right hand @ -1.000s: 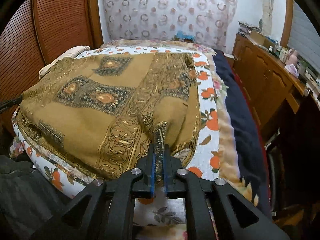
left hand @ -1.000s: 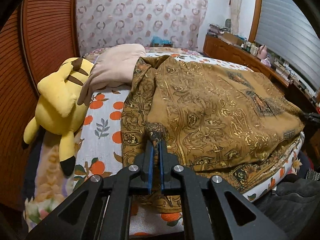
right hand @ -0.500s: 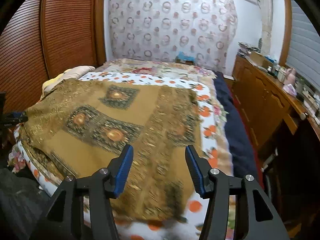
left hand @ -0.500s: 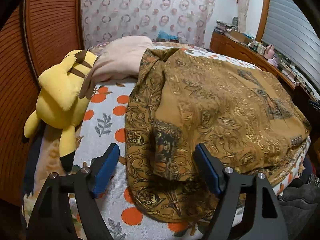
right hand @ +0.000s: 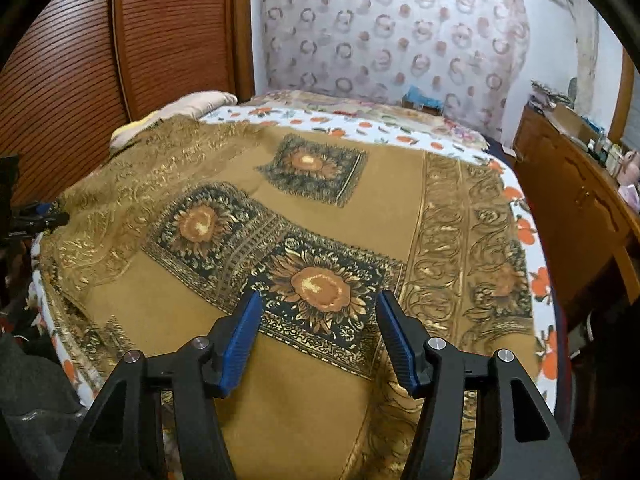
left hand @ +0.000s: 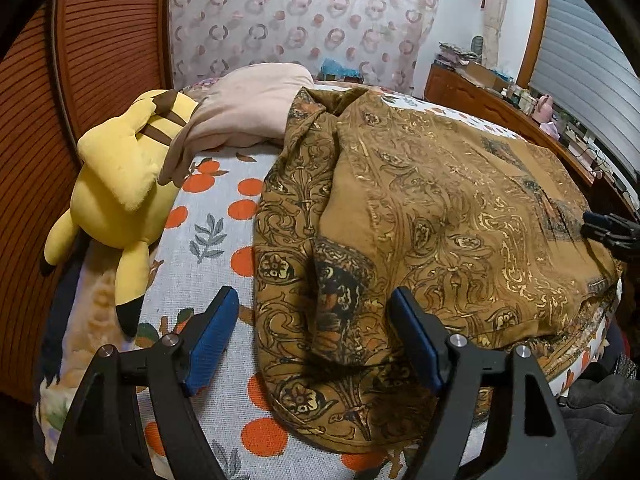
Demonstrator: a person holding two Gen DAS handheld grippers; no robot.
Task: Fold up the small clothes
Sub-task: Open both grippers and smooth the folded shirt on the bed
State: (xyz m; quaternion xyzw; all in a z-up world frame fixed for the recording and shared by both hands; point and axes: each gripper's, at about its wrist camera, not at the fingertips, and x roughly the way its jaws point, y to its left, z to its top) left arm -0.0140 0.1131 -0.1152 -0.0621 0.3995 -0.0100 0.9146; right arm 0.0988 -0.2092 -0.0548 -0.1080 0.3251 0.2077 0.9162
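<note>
Two claws hang over a bed, both released. The left claw (left hand: 314, 316) has its blue pads (left hand: 210, 334) spread wide, with a folded-over flap of the brown patterned cloth (left hand: 420, 208) lying between them, untouched by either pad. That flap sits at the near left corner of the cloth, where the rounded hem curls down toward the near edge of the bed (left hand: 208, 216). The right claw (right hand: 318, 322) is also parted, its pads gripping nothing; they stand above a dark square with a sunflower print on the cloth (right hand: 344, 200), and whether they brush the fabric cannot be told. In the left wrist view the tip of the right claw shows at the far right edge of the cloth.

The cloth is spread flat over most of the bed, covering a white sheet with orange fruit and leaves that shows along the left side, the far end and the right edge. Left of the cloth, on the bare sheet near the bed's left edge, lies a yellow plush toy (left hand: 116, 184), with a pinkish pillow (left hand: 248, 108) just beyond it, touching the cloth's far left corner. A wooden dresser (right hand: 576, 196) stands along the right side of the bed, and a slatted wooden door (left hand: 108, 40) stands on the left.
</note>
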